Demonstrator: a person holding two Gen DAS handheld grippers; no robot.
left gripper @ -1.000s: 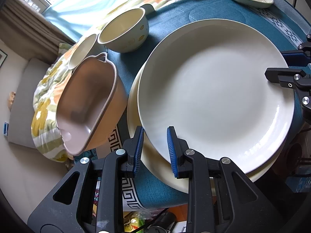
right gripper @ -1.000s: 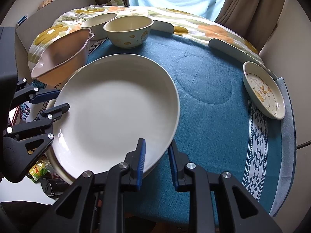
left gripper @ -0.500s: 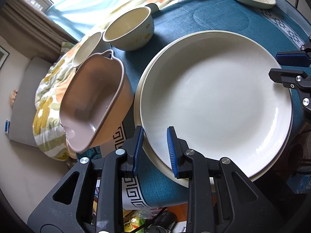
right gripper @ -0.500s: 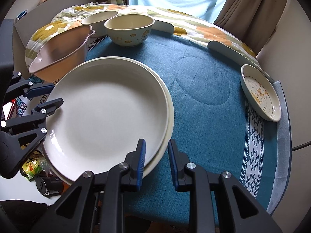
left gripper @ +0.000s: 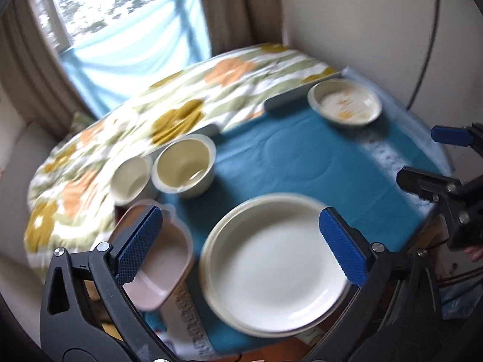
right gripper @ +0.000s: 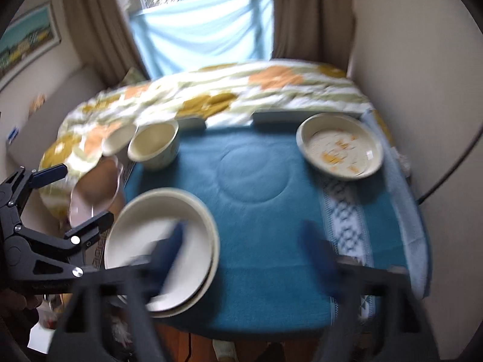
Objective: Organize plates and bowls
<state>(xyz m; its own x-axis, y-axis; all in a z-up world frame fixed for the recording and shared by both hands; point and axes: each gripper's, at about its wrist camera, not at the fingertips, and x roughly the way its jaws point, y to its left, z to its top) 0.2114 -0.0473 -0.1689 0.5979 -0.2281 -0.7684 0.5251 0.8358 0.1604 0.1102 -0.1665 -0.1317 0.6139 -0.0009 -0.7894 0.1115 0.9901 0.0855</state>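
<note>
Two large white plates (left gripper: 274, 265) (right gripper: 163, 250) lie stacked at the near left edge of the teal tablecloth (left gripper: 302, 157). My left gripper (left gripper: 241, 236) hovers above them, its jaws opening wide with nothing between the blue pads. My right gripper (right gripper: 246, 250), blurred by motion, is also opening and holds nothing; it hangs above the cloth just right of the stack. A cream bowl (left gripper: 184, 166) (right gripper: 154, 144) and a smaller white bowl (left gripper: 131, 181) stand behind. A pink handled dish (left gripper: 160, 268) sits left of the plates, and a shallow patterned dish (left gripper: 344, 107) (right gripper: 339, 146) lies far right.
A floral cloth (left gripper: 181, 105) covers the far half of the round table, with a window and curtains beyond. A wall runs close along the right side. The pink dish overhangs the table's left edge. Teal cloth lies bare between the stack and the patterned dish.
The top plate came down flat onto the lower plate. Both grippers then let go of its rim, opened wide and rose up and back from the table.
</note>
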